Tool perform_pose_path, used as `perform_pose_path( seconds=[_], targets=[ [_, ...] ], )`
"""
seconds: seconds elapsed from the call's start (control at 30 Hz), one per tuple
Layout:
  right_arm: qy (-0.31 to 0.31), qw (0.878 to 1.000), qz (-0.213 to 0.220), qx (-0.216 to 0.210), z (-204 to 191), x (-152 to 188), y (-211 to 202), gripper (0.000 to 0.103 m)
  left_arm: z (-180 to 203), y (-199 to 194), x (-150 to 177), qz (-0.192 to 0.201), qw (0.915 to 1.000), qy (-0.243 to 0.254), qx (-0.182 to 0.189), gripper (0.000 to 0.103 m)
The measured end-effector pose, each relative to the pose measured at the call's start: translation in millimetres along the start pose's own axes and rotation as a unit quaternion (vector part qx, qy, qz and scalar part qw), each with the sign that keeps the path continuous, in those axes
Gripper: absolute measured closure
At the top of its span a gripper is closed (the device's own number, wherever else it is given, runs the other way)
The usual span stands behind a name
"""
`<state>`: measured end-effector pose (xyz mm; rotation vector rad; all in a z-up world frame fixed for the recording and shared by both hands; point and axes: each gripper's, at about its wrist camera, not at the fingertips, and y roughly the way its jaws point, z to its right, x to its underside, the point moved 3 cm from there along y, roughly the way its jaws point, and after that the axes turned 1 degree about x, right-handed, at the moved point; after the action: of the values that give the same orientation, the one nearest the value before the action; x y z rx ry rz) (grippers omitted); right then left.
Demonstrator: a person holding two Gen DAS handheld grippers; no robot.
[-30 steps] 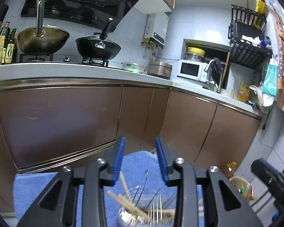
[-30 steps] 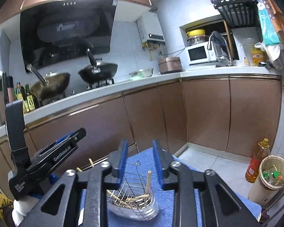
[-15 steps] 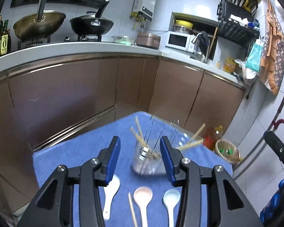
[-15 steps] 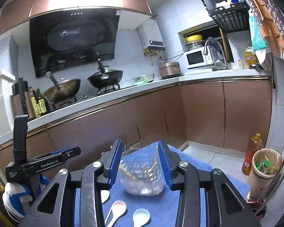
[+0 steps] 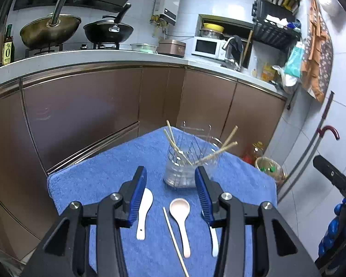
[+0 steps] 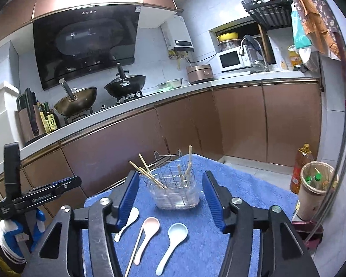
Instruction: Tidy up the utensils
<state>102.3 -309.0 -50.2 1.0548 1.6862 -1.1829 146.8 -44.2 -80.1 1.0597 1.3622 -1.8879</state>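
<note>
A clear utensil holder [image 5: 186,168] with a wire rack and several wooden chopsticks stands on a blue towel [image 5: 99,180]; it also shows in the right wrist view [image 6: 175,191]. In front of it lie a white spoon [image 5: 144,210], a pink spoon [image 5: 181,219], a pale blue spoon [image 6: 173,242] and one loose chopstick [image 5: 173,235]. My left gripper [image 5: 171,196] is open and empty above the spoons. My right gripper [image 6: 170,200] is open and empty, just short of the holder.
Brown kitchen cabinets [image 5: 80,115] run behind the towel-covered table. Two woks [image 5: 50,30] sit on the stove above. A bin [image 6: 316,184] and an oil bottle [image 6: 299,166] stand on the floor at the right. The left gripper's handle [image 6: 34,194] is at the left.
Both grippers have pulled back and up from the holder and tilted down, bringing the spoons and loose chopstick into view. Both jaws have opened wider.
</note>
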Motion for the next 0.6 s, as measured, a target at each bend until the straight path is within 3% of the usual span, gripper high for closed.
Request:
perform_pose_path(
  seconds=[0.13,0.27,0.6],
  targets=[
    [0.010,1.000,0.003,0.010,-4.6,7.0,-11.0,0.043,-0.9,-5.3,8.0,-0.020,0.9996,-0.001,0.022,0.061],
    [0.016,1.000,0.010,0.015,-6.6,11.5,-22.2,0.032,-3.5,-14.4,16.8,-0.030,0.9989,-0.003,0.035,0.061],
    [0.030,0.999,0.037,0.022,-16.2,13.8,-51.3,0.018,-3.0,-37.7,32.5,-0.041,0.9982,0.009,0.042,0.054]
  ],
)
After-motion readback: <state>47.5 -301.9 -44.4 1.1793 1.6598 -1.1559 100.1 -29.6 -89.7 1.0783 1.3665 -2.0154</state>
